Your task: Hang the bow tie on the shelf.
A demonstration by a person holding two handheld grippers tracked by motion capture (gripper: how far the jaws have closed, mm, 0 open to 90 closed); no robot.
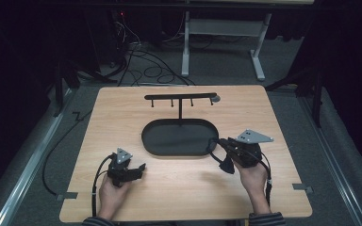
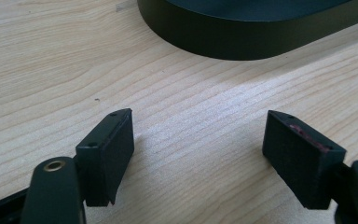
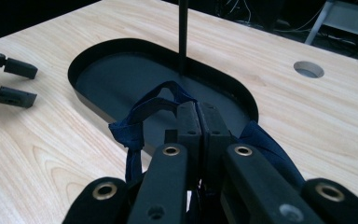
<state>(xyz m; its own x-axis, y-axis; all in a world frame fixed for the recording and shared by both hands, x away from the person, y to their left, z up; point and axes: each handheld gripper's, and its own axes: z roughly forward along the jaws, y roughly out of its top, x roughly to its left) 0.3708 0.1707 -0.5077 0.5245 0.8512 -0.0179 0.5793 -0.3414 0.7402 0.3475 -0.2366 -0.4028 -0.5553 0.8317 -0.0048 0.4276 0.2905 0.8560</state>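
Note:
A black oval tray (image 1: 147, 141) lies mid-table, with a thin T-shaped hook stand (image 1: 179, 97) rising from its far side. My right gripper (image 1: 219, 142) hovers at the tray's right end, shut on a dark blue fabric piece (image 1: 226, 165) that hangs below it. In the right gripper view the jaws (image 3: 198, 116) are pressed together on the blue fabric (image 3: 137, 116), whose strap loops out over the tray (image 3: 84, 63), before the stand's pole (image 3: 182, 32). My left gripper (image 1: 140, 169) rests low on the table, left of the tray's front. Its jaws (image 2: 198, 140) are open and empty, near the tray wall (image 2: 214, 44).
A round hole (image 1: 215, 99) is cut in the tabletop by the stand's right end, also visible from the right gripper (image 3: 308, 69). Bare wood (image 1: 188, 188) lies between the hands. Cables and a metal frame stand on the floor beyond the table.

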